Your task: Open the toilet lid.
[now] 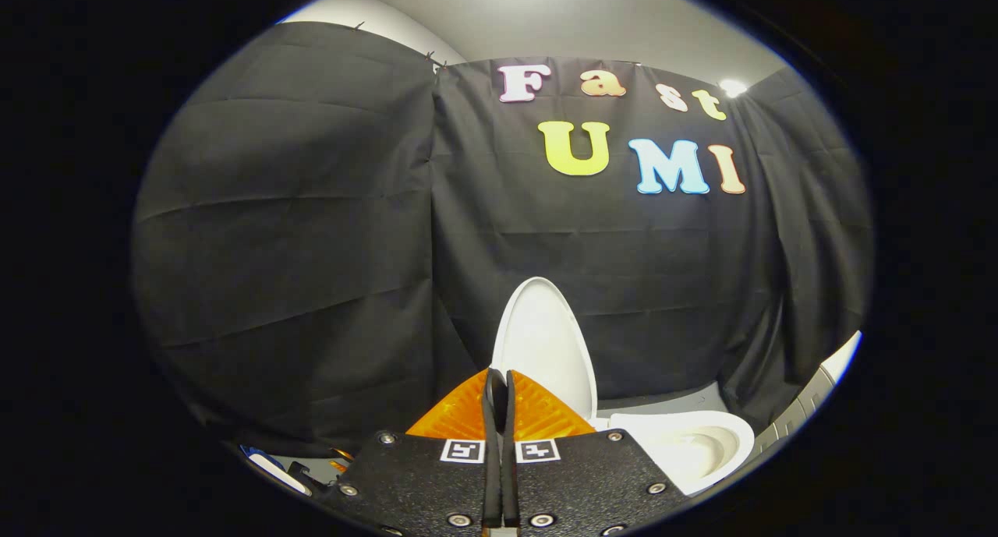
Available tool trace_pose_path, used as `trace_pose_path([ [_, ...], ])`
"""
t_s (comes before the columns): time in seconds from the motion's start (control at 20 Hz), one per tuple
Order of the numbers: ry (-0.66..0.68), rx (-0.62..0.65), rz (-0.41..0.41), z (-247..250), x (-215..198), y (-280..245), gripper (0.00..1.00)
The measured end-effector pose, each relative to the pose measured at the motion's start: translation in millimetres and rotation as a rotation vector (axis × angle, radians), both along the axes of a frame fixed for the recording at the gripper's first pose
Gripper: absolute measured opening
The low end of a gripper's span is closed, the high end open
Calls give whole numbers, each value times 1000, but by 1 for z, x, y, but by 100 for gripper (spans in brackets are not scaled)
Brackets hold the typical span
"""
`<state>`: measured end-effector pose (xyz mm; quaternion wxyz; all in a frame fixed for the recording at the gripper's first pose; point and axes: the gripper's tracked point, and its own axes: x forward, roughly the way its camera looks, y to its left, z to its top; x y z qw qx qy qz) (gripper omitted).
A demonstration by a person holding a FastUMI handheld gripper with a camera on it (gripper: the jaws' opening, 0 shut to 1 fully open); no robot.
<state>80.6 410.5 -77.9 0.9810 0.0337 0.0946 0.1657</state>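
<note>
The toilet lid (546,342) stands upright against the black cloth wall (312,249), just beyond the gripper (499,385), whose jaws are together on nothing; the open toilet bowl (694,443) sits to their right.

The grey floor (670,400) carries a white ceramic toilet (686,443), which stands directly on it against the black cloth wall. The toilet's white oval lid (546,350) is raised upright above the open bowl. The gripper (499,385), fingers closed together with nothing between them, sits just before the lid.
</note>
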Motion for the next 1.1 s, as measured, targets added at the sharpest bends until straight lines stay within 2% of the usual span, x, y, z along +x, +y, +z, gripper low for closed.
trace_pose_path([
  [0.5, 8, -13, -4, 1, 1, -4, 3],
  [0.6, 23, 2, 11, 0, -2, -3, 9],
  [0.65, 31, 21, 31, 0, -2, 0, 15],
  [0.9, 95, 218, 155, 5, -17, 11, 73],
  [1.0, 107, 241, 158, 11, -23, -2, 96],
  [1.1, 120, 258, 171, 15, -34, -13, 96],
])
